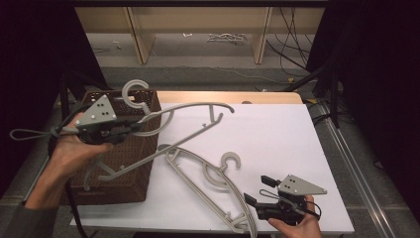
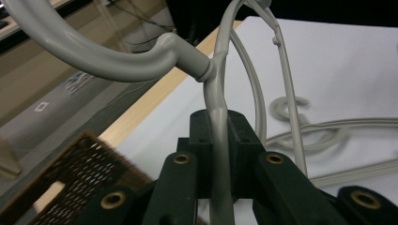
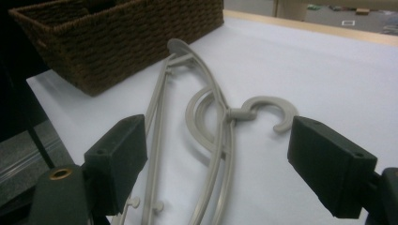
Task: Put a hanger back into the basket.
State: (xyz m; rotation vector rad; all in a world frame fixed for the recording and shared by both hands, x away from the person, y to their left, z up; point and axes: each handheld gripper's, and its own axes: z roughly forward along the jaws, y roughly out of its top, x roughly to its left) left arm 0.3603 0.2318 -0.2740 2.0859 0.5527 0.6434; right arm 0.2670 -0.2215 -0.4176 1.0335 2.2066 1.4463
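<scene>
Grey plastic, both of them: one hanger (image 1: 173,130) lifted clear of the white tabletop (image 1: 277,134), hook up over the basket's rim, long bar slanting down across the basket's front. Clamped near the neck by the left gripper (image 1: 130,128), jaws closed tight on the curved shoulder just below the hook, as seen close up in the left gripper view (image 2: 218,140). Second hanger (image 1: 210,186) lying flat on the white surface near the front edge, hook (image 1: 231,160) pointing away from the person, one end just beside the basket's corner. Right gripper (image 1: 255,191) low at the front edge beside that hanger's near end, jaws spread wide with nothing pressed between them; in the right gripper view the flat hanger (image 3: 213,140) runs on the table beyond the two black pads (image 3: 117,161), untouched. Beyond these, a brown woven basket (image 1: 133,168) at the left edge of the table, directly under the raised hanger. Light wooden strip (image 1: 237,96) along the far edge of the tabletop. Farther back, wooden frame legs (image 1: 136,34) on a grey floor, with black cables (image 1: 292,44) trailing at right. No readable writing or brand marks on hangers, basket or grippers.
</scene>
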